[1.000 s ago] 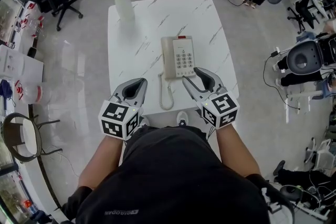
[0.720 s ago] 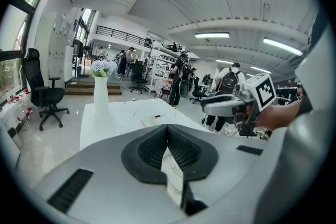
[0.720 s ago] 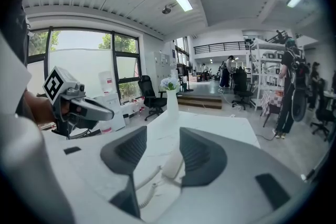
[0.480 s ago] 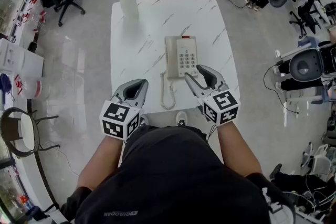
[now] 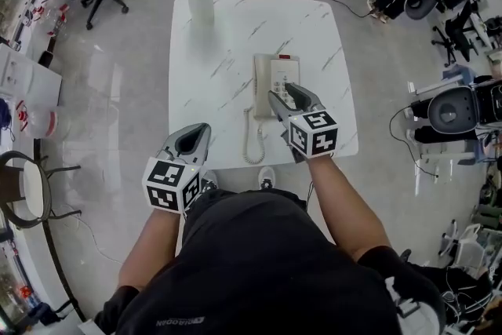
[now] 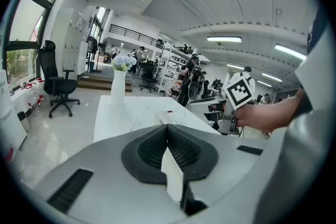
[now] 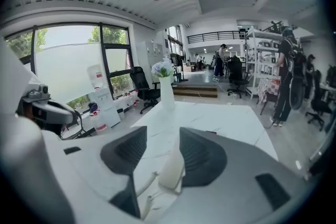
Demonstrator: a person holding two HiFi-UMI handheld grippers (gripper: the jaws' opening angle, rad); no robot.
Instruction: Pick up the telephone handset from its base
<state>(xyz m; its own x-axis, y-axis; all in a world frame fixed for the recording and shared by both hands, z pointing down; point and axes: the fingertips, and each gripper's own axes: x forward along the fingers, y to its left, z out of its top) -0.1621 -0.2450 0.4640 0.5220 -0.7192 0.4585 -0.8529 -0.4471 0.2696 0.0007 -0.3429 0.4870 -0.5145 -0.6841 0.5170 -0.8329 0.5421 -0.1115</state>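
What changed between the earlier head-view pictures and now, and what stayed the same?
The right gripper moved forward over the telephone. Its open jaws now straddle the near end of the handset without gripping it. Nothing was taken hold of or let go. The left gripper stayed shut near the table's front edge, the handset still lies on its base, and the vase is unmoved.
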